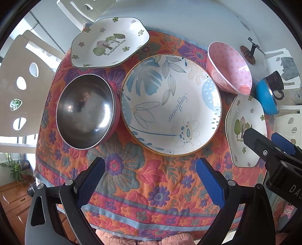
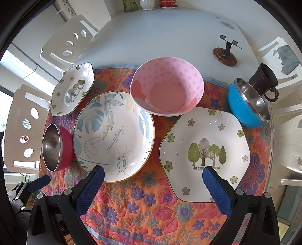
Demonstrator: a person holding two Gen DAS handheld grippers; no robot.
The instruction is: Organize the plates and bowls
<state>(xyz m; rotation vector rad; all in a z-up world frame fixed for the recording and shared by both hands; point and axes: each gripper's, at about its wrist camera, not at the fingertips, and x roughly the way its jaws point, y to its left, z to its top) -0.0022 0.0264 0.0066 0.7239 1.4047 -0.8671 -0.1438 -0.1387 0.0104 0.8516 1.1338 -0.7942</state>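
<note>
On a flowered cloth (image 1: pixel 132 179) lie a round blue-leaf plate (image 1: pixel 170 104) (image 2: pixel 113 135), two hexagonal tree plates, one at the far left (image 1: pixel 109 42) (image 2: pixel 72 89) and one at the right (image 1: pixel 243 130) (image 2: pixel 204 152), a pink dotted bowl (image 1: pixel 229 67) (image 2: pixel 167 88), a steel bowl with a red outside (image 1: pixel 85 111) (image 2: pixel 55 148) and a steel bowl with a blue outside (image 1: pixel 266 98) (image 2: pixel 247 102). My left gripper (image 1: pixel 151 181) hovers open over the cloth before the round plate. My right gripper (image 2: pixel 153 188) is open, one finger (image 2: pixel 217 190) over the right tree plate's near edge.
A dark brown cup (image 2: pixel 264 81) stands beside the blue bowl. A small stand on a wooden disc (image 2: pixel 225 54) sits on the white table (image 2: pixel 160 32) beyond the cloth. White chairs (image 2: pixel 66 49) ring the table. Vases (image 2: pixel 147 4) stand at the far end.
</note>
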